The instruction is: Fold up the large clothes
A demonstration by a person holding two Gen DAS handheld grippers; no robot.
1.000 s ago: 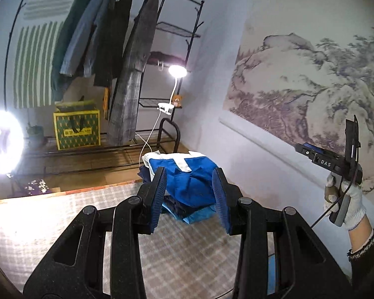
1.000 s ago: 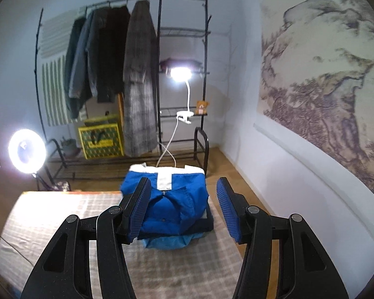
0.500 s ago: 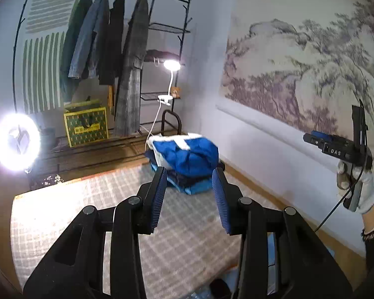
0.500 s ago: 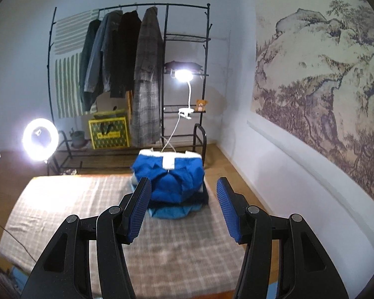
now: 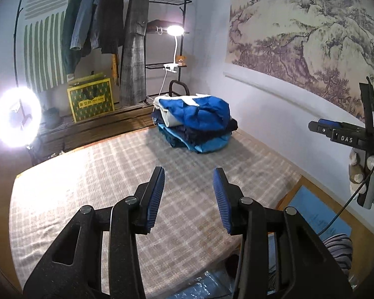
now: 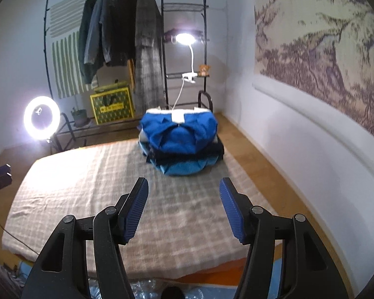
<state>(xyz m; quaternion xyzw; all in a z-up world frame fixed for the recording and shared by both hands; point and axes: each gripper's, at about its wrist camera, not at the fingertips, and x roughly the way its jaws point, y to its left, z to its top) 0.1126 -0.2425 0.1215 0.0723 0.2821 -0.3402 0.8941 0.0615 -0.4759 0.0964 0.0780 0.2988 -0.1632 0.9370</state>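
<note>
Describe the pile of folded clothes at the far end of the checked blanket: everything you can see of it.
The pile of folded clothes sits at the far end of the checked blanket, before the clothes rack. On top lies a bright blue garment with white panels, rumpled rather than flat. Beneath it is a dark navy layer, and a light blue one at the bottom spreads out widest. The fabrics look smooth and slightly puffy. Only the blanket touches the pile; neither tool is near it.
</note>
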